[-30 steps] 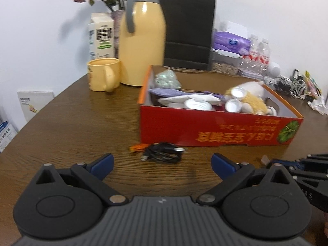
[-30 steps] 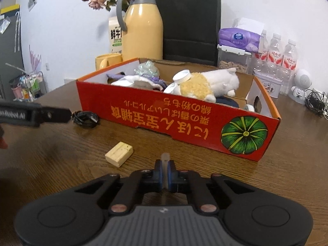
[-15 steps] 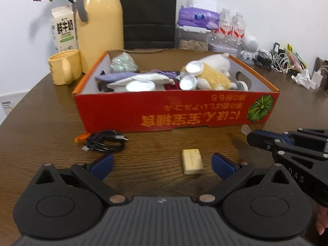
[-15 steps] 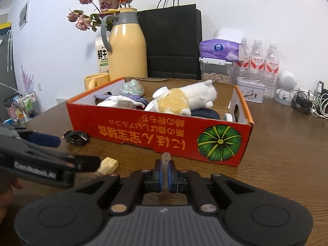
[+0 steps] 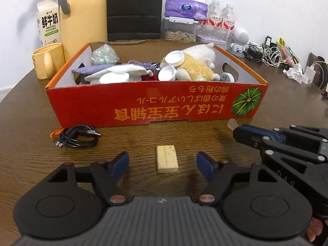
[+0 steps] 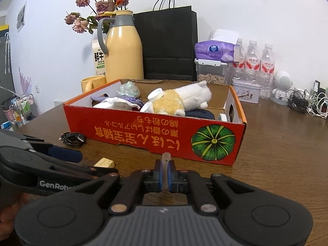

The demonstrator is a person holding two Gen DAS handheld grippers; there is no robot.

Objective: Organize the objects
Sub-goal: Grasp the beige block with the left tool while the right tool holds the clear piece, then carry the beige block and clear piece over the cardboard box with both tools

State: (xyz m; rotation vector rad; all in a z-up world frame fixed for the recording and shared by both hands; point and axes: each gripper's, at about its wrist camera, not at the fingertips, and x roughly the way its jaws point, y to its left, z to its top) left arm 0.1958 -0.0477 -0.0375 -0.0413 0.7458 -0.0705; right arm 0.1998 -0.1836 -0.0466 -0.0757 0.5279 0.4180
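Showing only in right wrist view: clear strip [image 6: 166, 160] pinched by right gripper [image 6: 165, 176]

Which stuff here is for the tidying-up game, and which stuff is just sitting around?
For tidying:
- wooden block, between the open left gripper, whose jaws have just been closing
- black cable
- red box
- right gripper, shut on a small clear piece

Just sitting around:
- yellow jug
- mug
- milk carton
- water bottles
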